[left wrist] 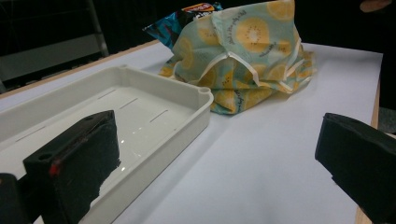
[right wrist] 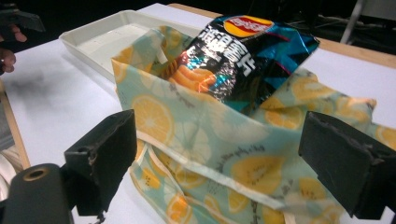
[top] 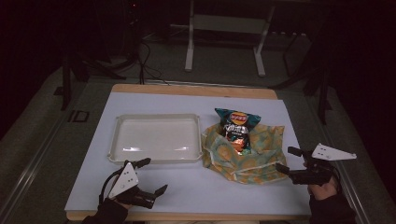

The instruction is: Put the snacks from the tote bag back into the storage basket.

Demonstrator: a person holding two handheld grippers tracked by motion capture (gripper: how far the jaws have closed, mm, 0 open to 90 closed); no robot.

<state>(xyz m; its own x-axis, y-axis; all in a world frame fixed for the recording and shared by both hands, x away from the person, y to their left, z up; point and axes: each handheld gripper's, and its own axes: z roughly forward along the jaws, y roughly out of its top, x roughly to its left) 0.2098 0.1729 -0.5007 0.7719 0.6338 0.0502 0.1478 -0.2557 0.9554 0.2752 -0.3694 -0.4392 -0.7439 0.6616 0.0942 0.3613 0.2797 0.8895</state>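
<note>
A: High view first: white table top (top: 187,186) with a wood edge at the far side, dark room, grey floor, a white metal frame (top: 224,32) and cables behind. Where do you have your grippers?

B: Your left gripper (top: 150,176) sits at the near left edge, just in front of the white tray (top: 159,161), jaws spread wide, holding nothing. Your right gripper (top: 285,158) is at the near right, jaws also apart, empty, pointing at the fruit-print cloth bag (top: 261,158).

A: And the chip bag?

B: The chip bag (top: 237,128) stands partly inside the cloth bag, top sticking out, just right of the tray.

A: What do you get from the gripper views?

B: Left gripper view gives you the tray's slotted floor and rounded corner (left wrist: 201,100), with the cloth bag (left wrist: 247,56) just beyond it and only a sliver of chip bag (left wrist: 175,23) behind. Right gripper view gives you the chip bag's (right wrist: 243,56) print up close, orange chips pictured, the bag's (right wrist: 196,154) white trim, the tray (right wrist: 93,39) farther back, and your other hand (right wrist: 7,51) at the left edge.
</note>
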